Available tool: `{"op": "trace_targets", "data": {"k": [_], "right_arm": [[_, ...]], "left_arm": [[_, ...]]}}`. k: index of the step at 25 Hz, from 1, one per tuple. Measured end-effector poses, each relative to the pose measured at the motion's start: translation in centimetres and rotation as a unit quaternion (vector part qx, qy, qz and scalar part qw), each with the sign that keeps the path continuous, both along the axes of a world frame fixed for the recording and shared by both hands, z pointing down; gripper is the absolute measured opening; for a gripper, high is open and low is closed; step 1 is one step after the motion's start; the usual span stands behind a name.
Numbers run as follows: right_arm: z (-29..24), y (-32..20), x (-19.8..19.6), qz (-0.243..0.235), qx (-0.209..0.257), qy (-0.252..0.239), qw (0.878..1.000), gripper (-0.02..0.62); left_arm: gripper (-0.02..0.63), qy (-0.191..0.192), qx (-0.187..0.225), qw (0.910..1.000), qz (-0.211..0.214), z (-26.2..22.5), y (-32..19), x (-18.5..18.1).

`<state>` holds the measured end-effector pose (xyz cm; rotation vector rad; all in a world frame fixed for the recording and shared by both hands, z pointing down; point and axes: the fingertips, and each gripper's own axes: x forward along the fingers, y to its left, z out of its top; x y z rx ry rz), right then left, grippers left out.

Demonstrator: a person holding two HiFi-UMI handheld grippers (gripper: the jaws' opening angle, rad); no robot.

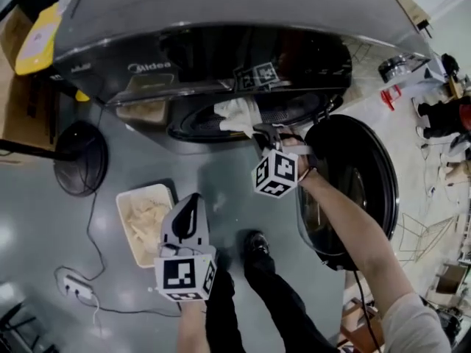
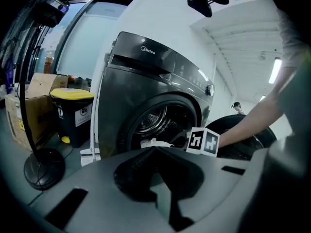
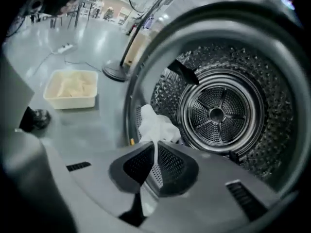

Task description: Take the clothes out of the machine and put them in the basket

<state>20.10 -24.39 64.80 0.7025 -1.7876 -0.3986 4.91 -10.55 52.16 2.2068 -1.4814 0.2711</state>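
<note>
We record a dark front-loading washing machine [image 1: 221, 43] filling the 12 o'clock side of the head view; its round door [image 1: 360, 190] stands swung open at 4 o'clock of the drum mouth.

The right gripper [image 1: 262, 129] is at the lower lip of that mouth; its fingers [image 3: 170, 161] are drawn narrow and hold a white garment [image 3: 154, 125], with a thin fold of cloth pinched between them; the rest of the garment bunches just beyond the tips, over the door seal, at 7 o'clock of the steel drum [image 3: 216, 113].

The left gripper [image 1: 193, 198] hangs above the floor [image 1: 44, 226] at 7 o'clock of the drum mouth, well apart from the machine; its fingers are together with nothing between them.

The basket [image 1: 122, 223], a pale rectangular tub, sits on the grey floor just at 9 o'clock of the left gripper; pale clothes [image 1: 147, 223] lie inside it.

A round fan base [image 1: 77, 157] stands at 11 o'clock of the basket; a power strip [image 1: 76, 285] lies at 7 o'clock of it; the person's dark-trousered legs [image 1: 272, 307] stand at 6 o'clock of the door.
</note>
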Motion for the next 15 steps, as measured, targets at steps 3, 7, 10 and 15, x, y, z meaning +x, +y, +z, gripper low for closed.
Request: {"op": "trace_targets", "data": {"k": [3, 7, 10, 15], "right_arm": [[-2.1, 2.0, -0.2, 0.019, -0.015, -0.025, 0.999, 0.035], [-4.6, 4.3, 0.1, 0.039, -0.028, -0.052, 0.997, 0.035], [-6.6, 5.6, 0.3, 0.06, -0.035, -0.078, 0.995, 0.035], [-10.1, 7.5, -0.1, 0.113, -0.042, -0.142, 0.983, 0.035]], "left_arm": [[0.018, 0.001, -0.006, 1.0, -0.002, -1.8, 0.2, -0.5], [0.018, -0.006, -0.01, 0.9999, 0.006, -4.2, 0.3, -0.6], [0.018, -0.012, -0.005, 0.9999, 0.004, -6.2, 0.1, -0.9], [0.018, -0.016, -0.003, 0.9999, -0.002, -9.1, 0.2, -1.9]]}}
